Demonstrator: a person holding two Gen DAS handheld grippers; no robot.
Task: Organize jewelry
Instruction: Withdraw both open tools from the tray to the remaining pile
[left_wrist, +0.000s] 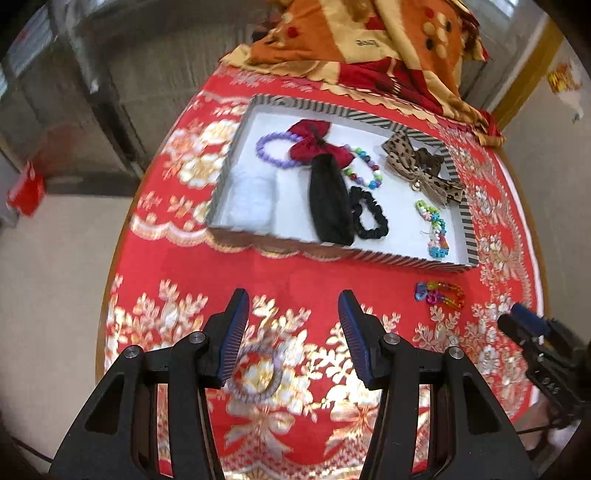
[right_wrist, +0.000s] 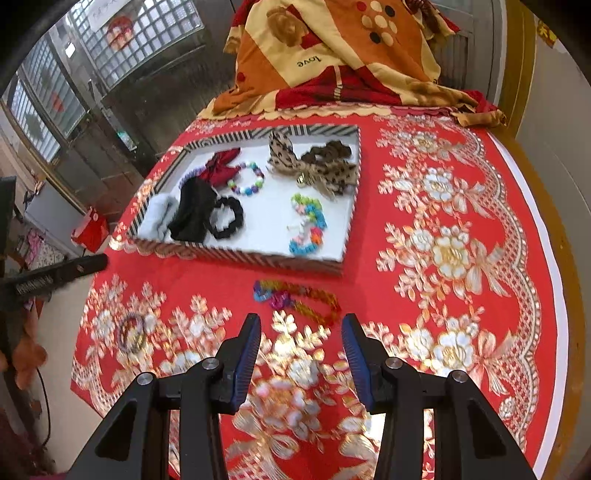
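Tablecloth (right_wrist: 461, 177); tray (right_wrist: 236, 255) of hair accessories

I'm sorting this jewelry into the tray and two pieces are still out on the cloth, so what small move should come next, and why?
Probably lower the open left hand-held gripper onto the pale purple beaded bracelet. It lies on the red cloth right under the left fingertip, outside the striped white tray. The right hand-held gripper is open too, just short of the rainbow translucent bead chain.

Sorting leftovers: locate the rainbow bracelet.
The rainbow bracelet lies on the red tablecloth, outside the striped tray's near edge, just ahead of the open right gripper.
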